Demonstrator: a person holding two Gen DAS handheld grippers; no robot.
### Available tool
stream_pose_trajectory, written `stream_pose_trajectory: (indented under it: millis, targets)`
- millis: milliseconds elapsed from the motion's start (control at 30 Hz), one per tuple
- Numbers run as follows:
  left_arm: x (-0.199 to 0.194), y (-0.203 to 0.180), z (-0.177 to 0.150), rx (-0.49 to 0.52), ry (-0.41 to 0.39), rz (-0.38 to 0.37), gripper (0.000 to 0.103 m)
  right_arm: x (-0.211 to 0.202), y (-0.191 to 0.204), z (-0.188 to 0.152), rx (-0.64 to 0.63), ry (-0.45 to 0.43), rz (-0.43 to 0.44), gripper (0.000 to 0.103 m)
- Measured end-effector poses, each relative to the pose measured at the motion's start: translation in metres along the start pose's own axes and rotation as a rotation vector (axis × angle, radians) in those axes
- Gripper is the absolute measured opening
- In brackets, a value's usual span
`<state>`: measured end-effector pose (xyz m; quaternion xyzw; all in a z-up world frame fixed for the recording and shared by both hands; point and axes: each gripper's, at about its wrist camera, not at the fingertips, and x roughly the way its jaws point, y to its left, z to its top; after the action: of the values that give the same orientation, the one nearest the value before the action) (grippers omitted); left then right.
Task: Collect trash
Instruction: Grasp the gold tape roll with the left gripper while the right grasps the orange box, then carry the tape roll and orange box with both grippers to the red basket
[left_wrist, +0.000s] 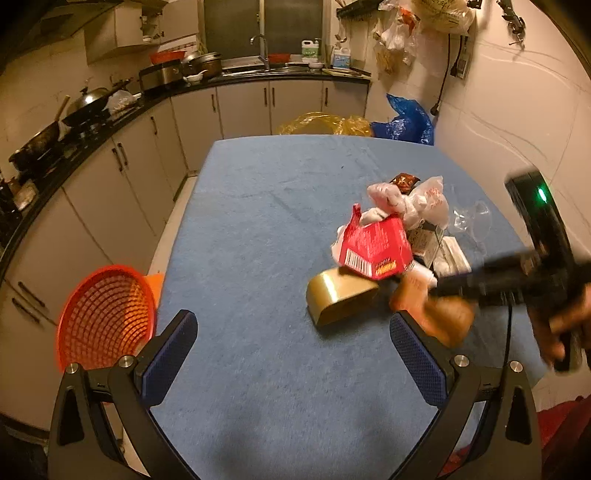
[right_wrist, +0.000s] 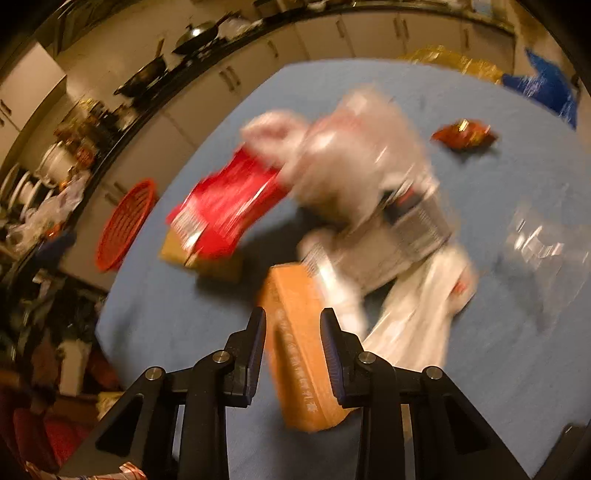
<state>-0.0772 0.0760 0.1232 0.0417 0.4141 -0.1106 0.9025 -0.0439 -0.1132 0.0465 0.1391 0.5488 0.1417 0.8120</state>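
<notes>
A pile of trash lies on the blue-covered table (left_wrist: 277, 206): a red carton (left_wrist: 373, 247), white plastic bags (left_wrist: 413, 203), a dark snack wrapper (left_wrist: 404, 181), clear plastic (left_wrist: 476, 218) and a gold box (left_wrist: 340, 299). My left gripper (left_wrist: 291, 317) is open above the table's near part, with the gold box just beyond its right fingertip and nothing between its fingers. In the blurred right wrist view, my right gripper (right_wrist: 293, 321) is shut on an orange box (right_wrist: 299, 350) at the pile's near edge. The red carton (right_wrist: 229, 206) and white bags (right_wrist: 354, 155) lie beyond it.
An orange mesh basket (left_wrist: 107, 314) sits off the table's left edge. A kitchen counter with woks (left_wrist: 88, 107) runs along the left. Yellow (left_wrist: 325, 123) and blue (left_wrist: 406, 120) bags lie past the table's far edge. A hand (left_wrist: 569, 325) holds the right gripper.
</notes>
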Motion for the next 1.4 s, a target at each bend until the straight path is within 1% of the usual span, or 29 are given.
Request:
stream_pose_trajectory:
  millis: [100, 167, 267, 333, 367, 400, 467, 567, 633, 700, 733, 800, 833, 867, 900, 967, 1000, 1033, 1067, 1100, 1133, 1167, 1200, 1300, 1400]
  targets:
    - [0.014, -0.004, 0.009, 0.04, 0.009, -0.036, 0.103, 0.007, 0.011, -0.015, 0.003, 0.043, 0.029, 0.034]
    - [0.028, -0.01, 0.014, 0.093, 0.027, -0.064, 0.103, 0.007, 0.016, -0.021, 0.007, 0.039, 0.02, 0.034]
    - [0.044, -0.018, 0.018, 0.176, 0.03, -0.068, 0.103, 0.003, 0.019, -0.025, 0.014, 0.017, -0.001, 0.034]
    - [0.054, -0.021, 0.022, 0.211, 0.024, -0.067, 0.103, -0.003, 0.019, -0.027, 0.012, 0.002, -0.02, 0.035]
    - [0.058, -0.021, 0.023, 0.225, 0.021, -0.078, 0.103, -0.008, 0.016, -0.029, 0.017, -0.003, -0.027, 0.036]
    - [0.064, -0.021, 0.024, 0.245, 0.024, -0.105, 0.103, -0.011, 0.013, -0.03, 0.023, -0.006, -0.032, 0.038]
    - [0.073, -0.022, 0.025, 0.277, 0.032, -0.105, 0.103, -0.016, 0.008, -0.032, 0.048, -0.016, -0.043, 0.039]
    - [0.083, -0.025, 0.025, 0.324, 0.054, -0.166, 0.103, -0.024, 0.0, -0.036, 0.08, -0.025, -0.062, 0.04]
    - [0.089, -0.03, 0.025, 0.362, 0.048, -0.176, 0.103, -0.029, -0.006, -0.04, 0.094, -0.028, -0.068, 0.041]
    - [0.097, -0.033, 0.025, 0.385, 0.064, -0.185, 0.101, -0.032, -0.009, -0.042, 0.102, -0.028, -0.075, 0.042]
    - [0.102, -0.034, 0.025, 0.387, 0.071, -0.184, 0.097, -0.033, -0.01, -0.043, 0.105, -0.028, -0.078, 0.042]
    - [0.107, -0.035, 0.024, 0.379, 0.083, -0.194, 0.077, -0.034, -0.01, -0.042, 0.098, -0.026, -0.081, 0.042]
    - [0.109, -0.037, 0.023, 0.377, 0.088, -0.189, 0.073, -0.034, -0.009, -0.041, 0.092, -0.025, -0.086, 0.043]
    - [0.112, -0.036, 0.024, 0.375, 0.096, -0.185, 0.06, -0.034, -0.009, -0.041, 0.083, -0.024, -0.089, 0.044]
    - [0.112, -0.038, 0.021, 0.365, 0.105, -0.19, 0.06, -0.033, -0.008, -0.04, 0.074, -0.024, -0.09, 0.047]
    - [0.11, -0.04, 0.018, 0.352, 0.094, -0.18, 0.06, -0.031, -0.002, -0.037, 0.035, -0.022, -0.095, 0.051]
    - [0.108, -0.04, 0.015, 0.342, 0.088, -0.18, 0.06, -0.029, 0.001, -0.035, 0.018, -0.02, -0.099, 0.055]
    - [0.105, -0.038, 0.013, 0.322, 0.088, -0.183, 0.06, -0.026, 0.005, -0.033, -0.01, -0.015, -0.1, 0.059]
    - [0.102, -0.035, 0.011, 0.296, 0.091, -0.187, 0.058, -0.024, 0.007, -0.032, -0.027, -0.013, -0.098, 0.061]
    - [0.098, -0.032, 0.007, 0.27, 0.092, -0.191, 0.052, -0.021, 0.009, -0.029, -0.049, -0.01, -0.096, 0.063]
    - [0.095, -0.029, 0.005, 0.245, 0.094, -0.197, 0.043, -0.016, 0.013, -0.027, -0.078, -0.005, -0.098, 0.066]
    - [0.093, -0.025, 0.002, 0.213, 0.107, -0.185, 0.038, -0.011, 0.017, -0.025, -0.11, 0.003, -0.101, 0.068]
    - [0.091, -0.022, 0.001, 0.195, 0.107, -0.174, 0.038, -0.007, 0.021, -0.024, -0.132, 0.013, -0.104, 0.072]
    - [0.085, -0.01, -0.006, 0.132, 0.118, -0.172, 0.037, 0.01, 0.03, -0.022, -0.217, 0.051, -0.122, 0.072]
    - [0.083, -0.005, -0.014, 0.114, 0.137, -0.143, 0.037, 0.024, 0.036, -0.022, -0.282, 0.08, -0.143, 0.072]
